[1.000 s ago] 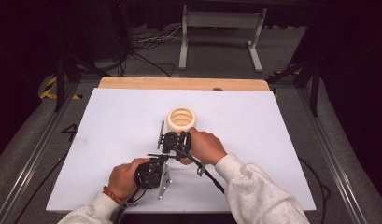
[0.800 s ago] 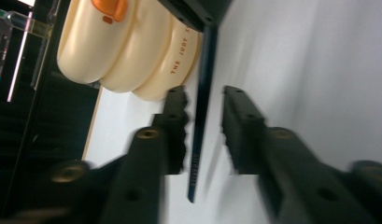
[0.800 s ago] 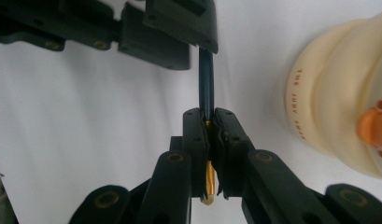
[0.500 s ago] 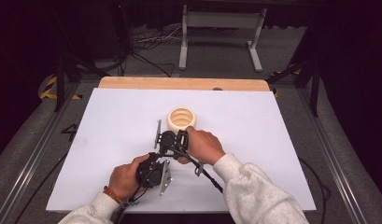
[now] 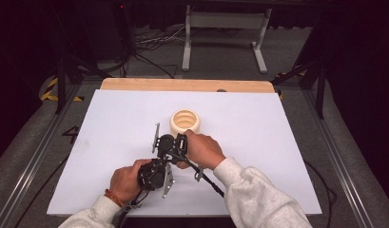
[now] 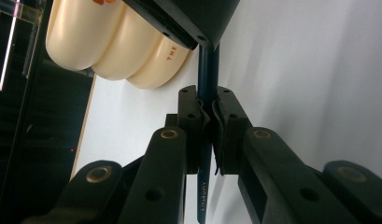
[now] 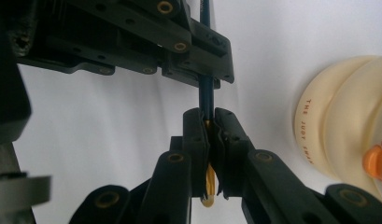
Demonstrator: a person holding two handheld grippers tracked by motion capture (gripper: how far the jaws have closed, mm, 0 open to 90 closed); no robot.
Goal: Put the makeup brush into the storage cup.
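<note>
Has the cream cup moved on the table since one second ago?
No. The cream cup keeps its place relative to the wooden strip at the table's far edge.

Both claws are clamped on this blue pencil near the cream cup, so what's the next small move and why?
Probably open the left claw a little. Both claws grip the same blue pencil; the right claw is shut on its gold end, so it can carry the pencil alone toward the ribbed cream cup nearby.
</note>
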